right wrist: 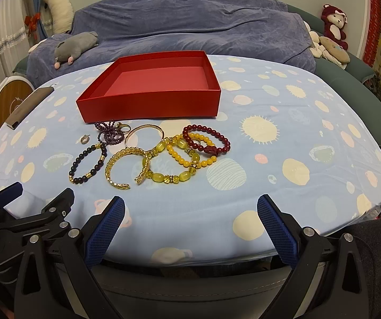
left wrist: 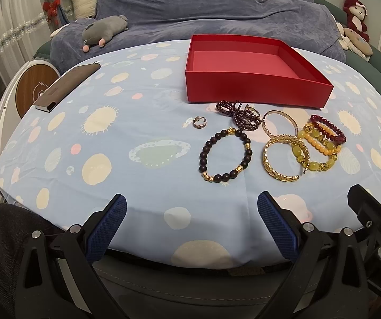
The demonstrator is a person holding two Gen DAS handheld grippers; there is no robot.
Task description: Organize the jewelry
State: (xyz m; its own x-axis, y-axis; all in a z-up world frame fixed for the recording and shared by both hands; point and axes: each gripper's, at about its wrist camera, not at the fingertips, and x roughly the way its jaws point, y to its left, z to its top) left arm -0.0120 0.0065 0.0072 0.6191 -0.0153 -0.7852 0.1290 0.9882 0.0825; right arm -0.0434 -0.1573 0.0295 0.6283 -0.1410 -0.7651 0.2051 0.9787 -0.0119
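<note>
Bracelets [left wrist: 270, 143] lie beyond both spread, empty claws, left claw [left wrist: 191, 220] and right claw [right wrist: 190, 220], before the red box [right wrist: 150, 98].

Ahead of the spread claw tips, flat on the cloth: dark beaded bracelet [left wrist: 225, 156], gold cuff [left wrist: 286, 159], yellow bead bracelets [right wrist: 187, 156], red bead bracelet [right wrist: 206, 143]. Beyond them, empty red box [left wrist: 254, 90].

Open cloth near, clutter ahead
Bare tablecloth [right wrist: 283, 159] lies right of the bracelets [right wrist: 147, 156]; red box [right wrist: 150, 106] blocks directly behind them.
</note>
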